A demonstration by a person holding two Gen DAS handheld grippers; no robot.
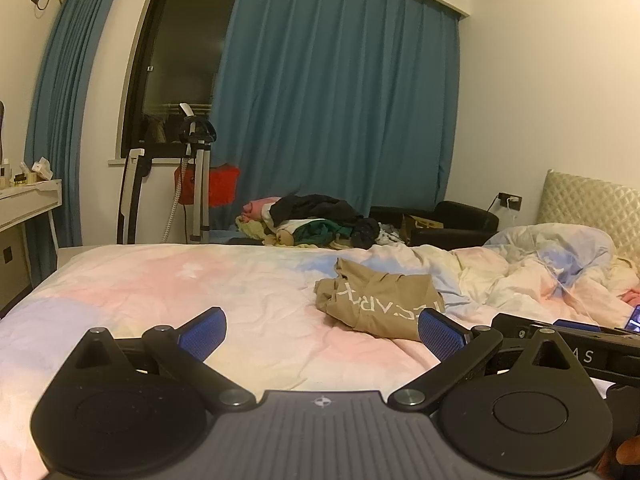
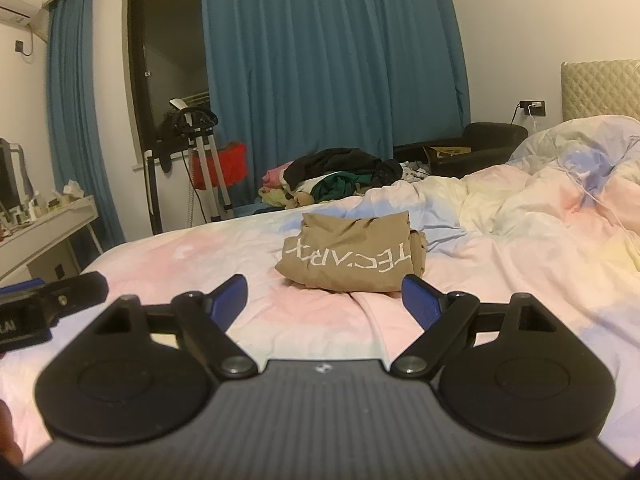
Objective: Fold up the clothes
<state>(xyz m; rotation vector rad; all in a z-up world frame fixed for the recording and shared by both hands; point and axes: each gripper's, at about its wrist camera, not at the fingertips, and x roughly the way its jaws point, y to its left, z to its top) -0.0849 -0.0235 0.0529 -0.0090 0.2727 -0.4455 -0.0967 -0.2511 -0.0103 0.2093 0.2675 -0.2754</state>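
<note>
A tan garment [image 1: 376, 300] with white lettering lies folded into a small bundle on the pastel bed sheet [image 1: 160, 288]; in the right wrist view the tan garment [image 2: 352, 258] sits just beyond the fingers. My left gripper [image 1: 320, 332] is open above the sheet, with the garment ahead and to its right. My right gripper [image 2: 324, 296] is open too, nothing between its blue pads [image 2: 420, 300], its right pad close to the bundle's near edge. Each gripper shows at the edge of the other's view: right gripper [image 1: 568, 332], left gripper [image 2: 44, 300].
A crumpled pastel duvet [image 2: 540, 200] fills the right of the bed, by a quilted headboard [image 2: 600, 88]. A heap of clothes [image 2: 340, 180] lies beyond the far edge, next to a dark armchair [image 2: 480, 144]. A white desk [image 2: 48, 228], a steamer stand [image 2: 204, 156] and blue curtains [image 2: 332, 60] stand behind.
</note>
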